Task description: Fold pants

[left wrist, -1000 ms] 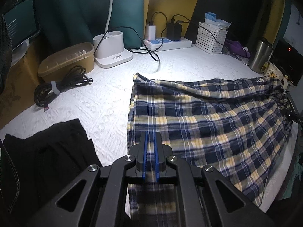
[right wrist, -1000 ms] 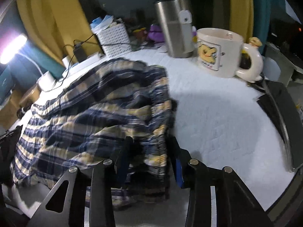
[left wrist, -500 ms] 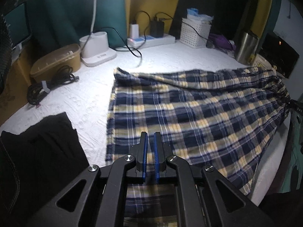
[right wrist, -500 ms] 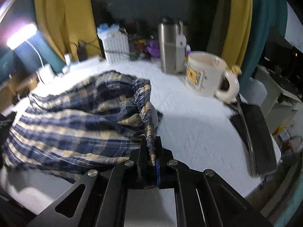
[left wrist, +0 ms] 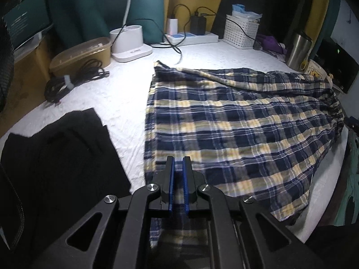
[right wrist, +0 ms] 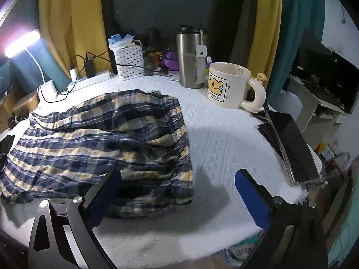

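The blue, yellow and white plaid pants [left wrist: 235,121] lie folded lengthwise across the white table cover, leg hems at the left, waistband at the right. My left gripper [left wrist: 178,163] is shut on the near hem corner of the pants. In the right wrist view the elastic waistband [right wrist: 179,139] lies on the table, and my right gripper [right wrist: 177,179] is open wide and empty above its near corner.
A black garment [left wrist: 58,152] lies at the near left. A cable coil [left wrist: 71,83], brown box [left wrist: 83,53], lamp base [left wrist: 130,44], power strip [left wrist: 190,38] and white basket [right wrist: 129,61] line the back. A steel tumbler [right wrist: 190,60], bear mug [right wrist: 231,85] and dark tablet [right wrist: 289,143] stand right.
My right gripper has let go of the waistband, opened wide and pulled back. The waistband now rests on the table. My left gripper stays shut on the hem.
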{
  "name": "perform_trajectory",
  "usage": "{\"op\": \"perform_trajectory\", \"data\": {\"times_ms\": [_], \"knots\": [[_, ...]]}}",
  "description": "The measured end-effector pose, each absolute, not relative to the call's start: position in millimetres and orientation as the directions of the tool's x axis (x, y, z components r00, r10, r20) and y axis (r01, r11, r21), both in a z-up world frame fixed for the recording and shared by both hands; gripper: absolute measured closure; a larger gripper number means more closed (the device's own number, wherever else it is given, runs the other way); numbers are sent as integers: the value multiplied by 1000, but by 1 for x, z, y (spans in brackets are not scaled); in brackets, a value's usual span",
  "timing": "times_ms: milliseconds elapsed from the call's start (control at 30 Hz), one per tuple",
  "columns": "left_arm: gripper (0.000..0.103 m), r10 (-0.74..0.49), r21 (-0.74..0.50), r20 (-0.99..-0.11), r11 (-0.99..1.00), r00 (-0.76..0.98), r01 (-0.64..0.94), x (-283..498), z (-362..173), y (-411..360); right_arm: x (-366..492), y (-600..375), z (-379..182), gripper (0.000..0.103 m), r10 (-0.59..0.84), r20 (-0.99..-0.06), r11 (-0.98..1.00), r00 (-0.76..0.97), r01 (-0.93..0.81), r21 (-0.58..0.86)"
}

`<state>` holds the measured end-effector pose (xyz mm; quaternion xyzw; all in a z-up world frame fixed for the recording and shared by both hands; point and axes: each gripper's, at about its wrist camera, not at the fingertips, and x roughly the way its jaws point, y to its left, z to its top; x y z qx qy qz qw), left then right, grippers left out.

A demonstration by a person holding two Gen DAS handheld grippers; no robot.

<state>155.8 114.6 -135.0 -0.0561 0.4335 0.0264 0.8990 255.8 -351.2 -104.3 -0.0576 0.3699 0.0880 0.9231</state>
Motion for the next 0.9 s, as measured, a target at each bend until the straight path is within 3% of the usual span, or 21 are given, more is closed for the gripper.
{"op": "perform_trajectory", "data": {"times_ms": [67, 133, 167, 433, 467, 500, 533, 633, 900], "knots": [[91, -12, -96, -774, 991, 633, -98, 152, -135, 119, 250, -346, -102, 1, 140, -692, 979, 708, -204, -11], [68, -24, -112, -766, 989, 642, -97, 151, -135, 122, 244, -339, -103, 1, 161, -694, 977, 702, -212, 13], [65, -28, -119, -762, 988, 647, -97, 152, -136, 123, 242, -333, -104, 1, 170, -697, 975, 696, -221, 17], [65, -44, -136, -764, 986, 644, -94, 167, -148, 132, 232, -291, -120, 1, 231, -737, 952, 636, -305, 35], [66, -45, -133, -769, 987, 638, -91, 169, -151, 132, 232, -289, -121, 1, 235, -738, 951, 632, -308, 39], [77, -45, -129, -767, 988, 640, -85, 169, -152, 131, 232, -285, -122, 1, 240, -741, 949, 627, -314, 42], [97, -32, -111, -764, 991, 644, -81, 169, -152, 130, 232, -282, -123, 1, 241, -744, 946, 623, -320, 38], [102, -23, -102, -748, 992, 663, -80, 163, -145, 131, 232, -277, -126, 1, 230, -750, 946, 620, -324, 22], [103, 34, -77, -715, 989, 699, -127, 138, -128, 142, 241, -277, -133, 1, 202, -764, 948, 612, -318, -4]]}}
